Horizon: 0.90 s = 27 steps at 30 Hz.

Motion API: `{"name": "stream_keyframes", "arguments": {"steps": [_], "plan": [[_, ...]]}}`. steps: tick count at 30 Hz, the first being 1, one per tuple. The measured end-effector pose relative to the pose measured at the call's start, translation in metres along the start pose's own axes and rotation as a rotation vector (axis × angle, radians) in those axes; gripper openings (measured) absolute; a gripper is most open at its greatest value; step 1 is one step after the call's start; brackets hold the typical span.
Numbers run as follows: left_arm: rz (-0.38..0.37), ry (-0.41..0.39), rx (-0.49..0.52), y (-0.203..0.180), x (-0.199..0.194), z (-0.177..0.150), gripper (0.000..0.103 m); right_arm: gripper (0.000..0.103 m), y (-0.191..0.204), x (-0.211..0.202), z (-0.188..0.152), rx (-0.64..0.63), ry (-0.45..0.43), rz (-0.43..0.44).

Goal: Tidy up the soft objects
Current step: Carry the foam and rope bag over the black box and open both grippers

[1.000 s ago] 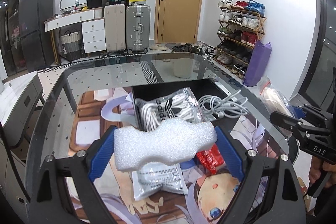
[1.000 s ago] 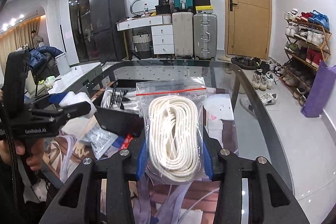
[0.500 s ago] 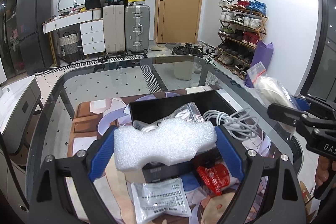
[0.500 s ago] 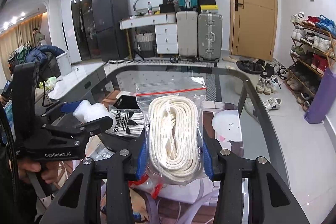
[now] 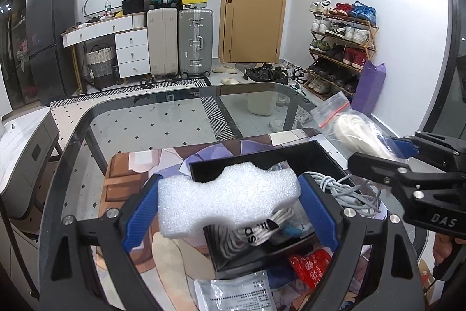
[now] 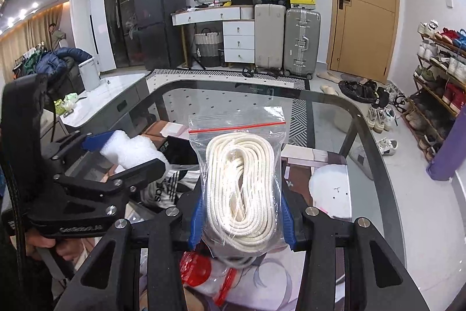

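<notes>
My left gripper is shut on a white foam block and holds it above the near-left part of a black box. The box holds a bagged Adidas item and a grey cable bundle. My right gripper is shut on a zip bag of white rope, held above the mat. In the left wrist view the rope bag hangs over the box's right side. The foam block also shows in the right wrist view.
A glass table carries a printed anime mat. A red packet and a clear printed bag lie in front of the box. Suitcases, a door and a shoe rack stand beyond the table.
Both grippers have risen and moved forward over the box. The foam block now hangs above the box's near-left part and the rope bag has come closer to its right side.
</notes>
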<state>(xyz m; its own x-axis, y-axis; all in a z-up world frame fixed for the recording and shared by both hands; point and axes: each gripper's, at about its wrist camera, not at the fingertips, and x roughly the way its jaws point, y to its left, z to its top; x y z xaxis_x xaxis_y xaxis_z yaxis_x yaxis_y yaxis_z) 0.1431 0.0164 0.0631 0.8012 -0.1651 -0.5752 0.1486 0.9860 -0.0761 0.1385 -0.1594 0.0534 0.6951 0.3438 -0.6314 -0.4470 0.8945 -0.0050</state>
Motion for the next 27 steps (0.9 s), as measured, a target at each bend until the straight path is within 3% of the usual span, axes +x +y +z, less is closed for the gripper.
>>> {"name": "stream_keyframes", "arguments": {"steps": [12, 27], "plan": [[0.005, 0.011, -0.003, 0.004, 0.015, 0.003, 0.091, 0.043, 0.002, 0.053, 0.007, -0.1, 0.092, -0.013], [0.001, 0.038, 0.033, -0.003, 0.03, 0.009, 0.091, 0.043, 0.008, 0.086, 0.0, -0.228, 0.213, 0.006]]}}
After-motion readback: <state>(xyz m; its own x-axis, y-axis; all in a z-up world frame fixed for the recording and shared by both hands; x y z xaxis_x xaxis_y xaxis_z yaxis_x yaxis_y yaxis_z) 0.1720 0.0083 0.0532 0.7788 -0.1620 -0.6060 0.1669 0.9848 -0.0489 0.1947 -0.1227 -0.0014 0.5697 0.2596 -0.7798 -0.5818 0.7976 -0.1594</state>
